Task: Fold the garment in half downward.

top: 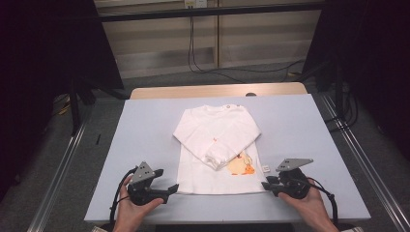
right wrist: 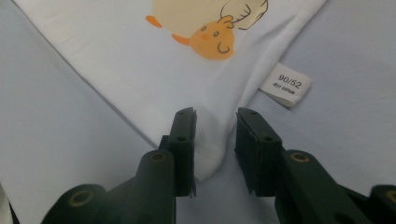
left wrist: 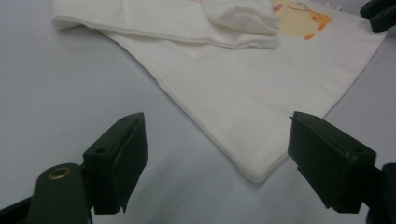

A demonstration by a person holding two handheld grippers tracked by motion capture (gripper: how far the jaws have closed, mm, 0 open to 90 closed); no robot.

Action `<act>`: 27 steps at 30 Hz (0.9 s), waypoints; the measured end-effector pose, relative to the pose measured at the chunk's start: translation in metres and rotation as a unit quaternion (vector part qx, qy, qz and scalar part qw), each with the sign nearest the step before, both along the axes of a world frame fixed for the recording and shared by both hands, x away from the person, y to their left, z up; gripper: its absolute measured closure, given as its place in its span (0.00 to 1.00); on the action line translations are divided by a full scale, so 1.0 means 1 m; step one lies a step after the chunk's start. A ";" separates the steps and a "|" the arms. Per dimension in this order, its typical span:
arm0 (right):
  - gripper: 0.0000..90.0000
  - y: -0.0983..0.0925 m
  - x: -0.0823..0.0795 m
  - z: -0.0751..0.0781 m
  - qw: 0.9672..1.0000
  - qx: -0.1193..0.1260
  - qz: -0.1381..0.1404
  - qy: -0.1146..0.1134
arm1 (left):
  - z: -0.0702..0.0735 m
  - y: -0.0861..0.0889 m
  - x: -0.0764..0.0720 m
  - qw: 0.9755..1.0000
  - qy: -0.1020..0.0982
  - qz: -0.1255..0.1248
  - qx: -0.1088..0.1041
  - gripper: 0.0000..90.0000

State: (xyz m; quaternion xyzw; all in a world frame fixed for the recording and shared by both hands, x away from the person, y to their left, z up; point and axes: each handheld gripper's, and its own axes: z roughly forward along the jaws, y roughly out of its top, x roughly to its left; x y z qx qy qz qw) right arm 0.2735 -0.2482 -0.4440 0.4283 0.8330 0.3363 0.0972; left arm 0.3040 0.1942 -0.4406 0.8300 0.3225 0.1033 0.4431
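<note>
White cotton shirt (top: 212, 145), child-size, lies flat face-up mid-counter (top: 300, 125), neckline toward the far edge, hem toward the near edge. Both long sleeves folded in across the chest, cuffs overlapping near the middle. Small buttons at the far shoulder by the collar. Yellow-orange chick print (right wrist: 212, 39) low on the front, toward the near-right hem corner, partly covered by a sleeve cuff. White size tag (right wrist: 286, 84) sticks out of the side seam just beside that corner, lying on the bare counter. Fabric smooth, hem edge double-stitched, few wrinkles.

Left tool (top: 170, 189) sits at the near-left hem corner (left wrist: 261, 175); in the left gripper view its jaws stand wide apart, the corner lying between them on the counter, pads not touching cloth.

Right tool (top: 265, 184) sits at the near-right hem corner (right wrist: 210, 161); in the right gripper view its jaws are narrow, straddling the corner tip. A gap shows on the right side of the cloth, so not clamped yet.

Counter is pale blue-grey, on a wood top (top: 217, 91) showing at the far edge.
</note>
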 end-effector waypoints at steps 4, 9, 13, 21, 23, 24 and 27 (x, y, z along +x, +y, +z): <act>0.82 0.000 -0.002 0.000 1.000 0.000 0.005 0.001 | -0.002 -0.003 -0.001 1.000 0.008 -0.020 0.007 0.28; 0.87 -0.001 0.000 0.000 1.000 0.009 -0.002 0.008 | -0.004 -0.009 -0.002 0.999 0.015 -0.045 0.020 0.30; 0.92 -0.001 0.000 -0.001 1.000 0.013 -0.004 0.011 | -0.005 -0.012 -0.003 0.998 0.031 -0.055 0.024 0.39; 0.97 -0.002 0.001 -0.001 1.000 0.023 -0.002 0.014 | -0.004 -0.015 -0.003 0.997 0.023 -0.066 0.045 0.59; 0.97 -0.002 0.001 -0.001 1.000 0.022 -0.003 0.015 | -0.005 -0.016 -0.003 0.996 0.023 -0.069 0.055 0.62; 0.97 -0.002 0.002 -0.001 1.000 0.024 -0.003 0.016 | -0.005 -0.017 -0.002 0.995 0.026 -0.074 0.057 0.64; 0.97 -0.002 0.002 -0.001 1.000 0.023 0.000 0.013 | -0.007 -0.020 -0.003 0.994 0.024 -0.083 0.068 0.72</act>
